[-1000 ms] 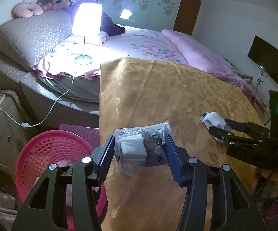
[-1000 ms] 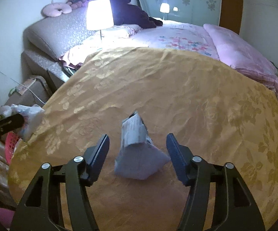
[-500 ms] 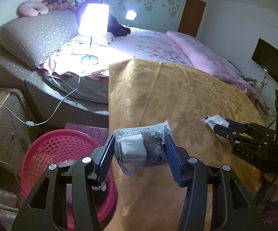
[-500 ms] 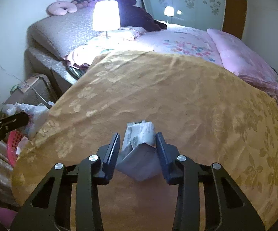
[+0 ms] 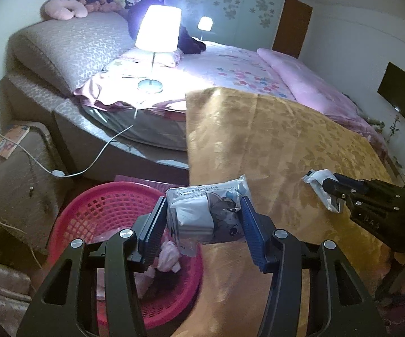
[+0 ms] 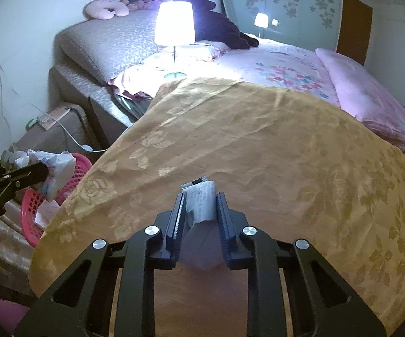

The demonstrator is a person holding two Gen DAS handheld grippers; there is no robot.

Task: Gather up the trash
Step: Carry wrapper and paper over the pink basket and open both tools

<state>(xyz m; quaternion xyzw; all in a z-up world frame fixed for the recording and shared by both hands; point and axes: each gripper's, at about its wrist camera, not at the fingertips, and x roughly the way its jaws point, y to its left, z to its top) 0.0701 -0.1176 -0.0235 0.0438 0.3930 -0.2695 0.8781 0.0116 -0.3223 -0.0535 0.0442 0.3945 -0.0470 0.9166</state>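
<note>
- Lit table lamp standing on the bed.
- Gold floral cloth draped over the bed's foot.
- Pink neck pillow atop the headboard cushion.

You're in a dim bedroom: lit table lamp at 11 o'clock on the bed, gold floral bedspread dead centre, pink quilt at 2 o'clock, floral wardrobe doors at 12, wall TV at 3.
</note>
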